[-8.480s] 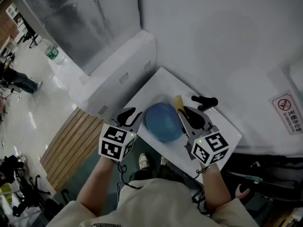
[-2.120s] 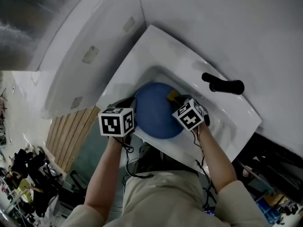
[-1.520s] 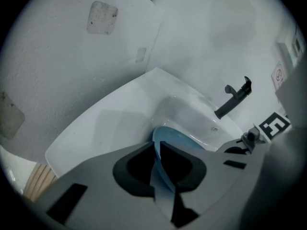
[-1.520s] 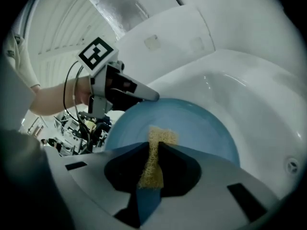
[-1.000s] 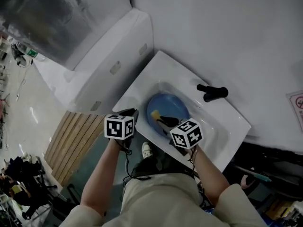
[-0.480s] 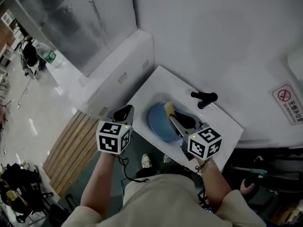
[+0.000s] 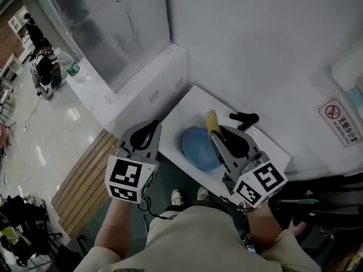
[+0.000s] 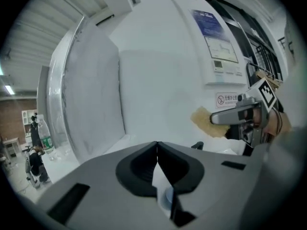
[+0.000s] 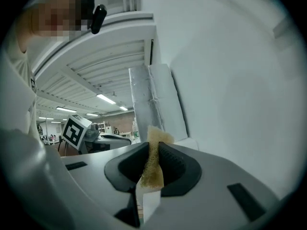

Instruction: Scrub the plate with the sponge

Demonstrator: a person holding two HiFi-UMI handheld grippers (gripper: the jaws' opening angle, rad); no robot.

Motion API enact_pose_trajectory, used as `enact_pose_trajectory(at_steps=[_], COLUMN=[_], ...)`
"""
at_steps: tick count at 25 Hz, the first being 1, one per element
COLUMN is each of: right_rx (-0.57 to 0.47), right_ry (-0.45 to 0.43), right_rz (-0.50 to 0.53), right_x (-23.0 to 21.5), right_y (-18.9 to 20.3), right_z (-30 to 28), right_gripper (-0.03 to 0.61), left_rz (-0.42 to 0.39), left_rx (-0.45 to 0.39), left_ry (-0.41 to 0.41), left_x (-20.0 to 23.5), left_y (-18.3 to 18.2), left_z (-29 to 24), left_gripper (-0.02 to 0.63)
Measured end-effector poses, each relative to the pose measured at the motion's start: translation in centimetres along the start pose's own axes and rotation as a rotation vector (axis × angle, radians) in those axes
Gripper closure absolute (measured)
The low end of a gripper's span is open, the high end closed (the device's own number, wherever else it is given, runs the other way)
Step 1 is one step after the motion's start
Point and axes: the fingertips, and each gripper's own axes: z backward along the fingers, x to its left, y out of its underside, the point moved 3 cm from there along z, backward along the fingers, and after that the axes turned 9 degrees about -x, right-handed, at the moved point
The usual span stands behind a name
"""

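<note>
The blue plate (image 7: 198, 148) lies in the white sink (image 7: 182, 105), far below both grippers. My right gripper (image 7: 218, 135) is shut on the yellow sponge (image 7: 211, 120), which sticks out past its tips; in the right gripper view the sponge (image 9: 153, 166) is squeezed between the jaws. My left gripper (image 7: 153, 126) hangs left of the plate, clear of it. Its jaws have just been closing and now meet with nothing between them (image 8: 157, 145). The left gripper view shows the right gripper (image 8: 217, 119) level with it, holding the sponge (image 8: 205, 121).
A black faucet (image 7: 243, 118) stands at the sink's far rim. A white ledge (image 7: 144, 75) runs off to the left below a wall. Wooden slats (image 7: 85, 171) cover the floor at lower left. A no-smoking sign (image 7: 339, 120) hangs on the right wall.
Both grippers have risen well above the sink and come closer to the head camera. The sponge came up off the plate with the right gripper. The plate stayed in the basin.
</note>
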Motion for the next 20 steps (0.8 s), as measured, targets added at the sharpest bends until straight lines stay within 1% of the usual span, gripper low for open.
enact_pose_trajectory(at_steps=[3,5,8,10,15,20], right_rx=[-0.047,-0.076,-0.104,-0.117,-0.132,-0.108], right_ry=[-0.016,-0.029,-0.053,-0.066,-0.083,-0.081], right_rz=[0.045,0.083,0.144,0.175,0.208,0.197], right_x=[1.7,2.7,4.2,5.1,6.2,6.3], right_y=[-2.6,-4.2,-6.2,-7.3,-8.4,-7.6], right_z=[0.8,1.2,1.8,2.3,3.2,3.5], right_gripper=[0.508,0.508,0.509,0.509,0.509,0.509], left_rz=[-0.047,-0.063,-0.059,-0.060,-0.051,-0.068], left_rx=[-0.063,-0.109,-0.171,-0.197,-0.218,-0.192], left_ry=[-0.001,-0.007,-0.013,-0.017,-0.020,-0.020], left_x=[-0.5,-0.8,-1.4,-1.8,-2.6,-3.3], left_y=[-2.4,-3.8,-6.0,-7.0,-7.8,-7.0], left_z=[1.6,2.4,3.6,4.3,5.8,6.7], left_gripper=[0.606,0.606,0.606,0.606,0.606,0.606])
